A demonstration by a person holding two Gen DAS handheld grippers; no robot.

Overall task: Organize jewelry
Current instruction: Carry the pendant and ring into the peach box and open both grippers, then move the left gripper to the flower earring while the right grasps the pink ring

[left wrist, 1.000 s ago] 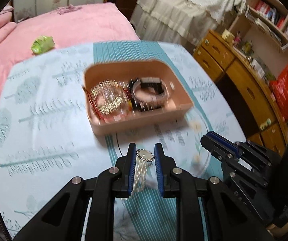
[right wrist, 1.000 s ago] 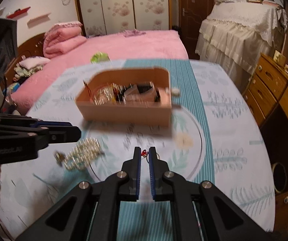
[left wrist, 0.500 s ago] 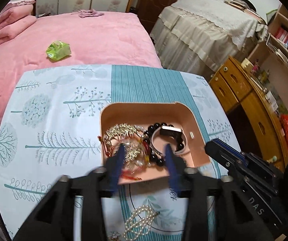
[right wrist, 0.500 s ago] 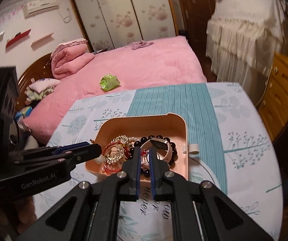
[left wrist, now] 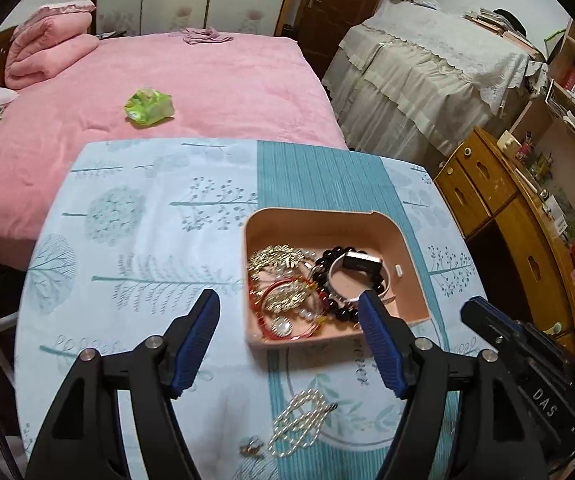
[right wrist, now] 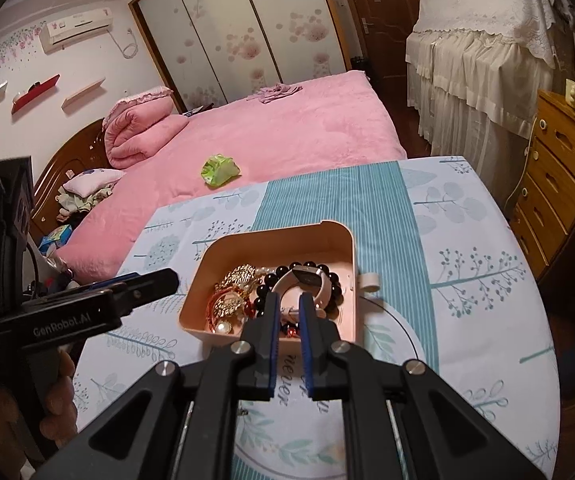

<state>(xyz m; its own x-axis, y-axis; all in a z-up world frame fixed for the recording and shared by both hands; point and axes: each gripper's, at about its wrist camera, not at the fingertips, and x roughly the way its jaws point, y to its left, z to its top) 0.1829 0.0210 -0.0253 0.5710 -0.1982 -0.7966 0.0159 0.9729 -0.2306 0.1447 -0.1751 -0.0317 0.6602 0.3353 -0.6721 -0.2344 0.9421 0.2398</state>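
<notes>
A pink tray [left wrist: 319, 216] [right wrist: 287, 232] on the table holds gold pieces [left wrist: 275, 256], a black bead bracelet [left wrist: 327, 258], a white watch [left wrist: 361, 262] and a round pendant with pearls [left wrist: 281, 326]. My left gripper [left wrist: 287, 302] [right wrist: 151, 282] hovers at the tray's near left corner. Its jaws are opening wide and hold nothing. A pearl strand [left wrist: 299, 420] and a small gold piece [left wrist: 249, 449] lie on the cloth below it. My right gripper [right wrist: 289, 298] [left wrist: 483, 316] hangs over the tray's front wall, shut on a small red trinket [right wrist: 291, 331].
The round table wears a pale blue cloth with a teal stripe [left wrist: 319, 176]. A pink bed [left wrist: 167, 80] with a green wrapper [left wrist: 149, 106] lies beyond it. Wooden drawers [right wrist: 559, 168] stand close on the right. A hand [right wrist: 59, 384] holds the left gripper.
The left jaws, shut around a pearl piece with a round pendant a second ago, have spread wide. Both grippers rose and came forward to the tray; the right stayed shut.
</notes>
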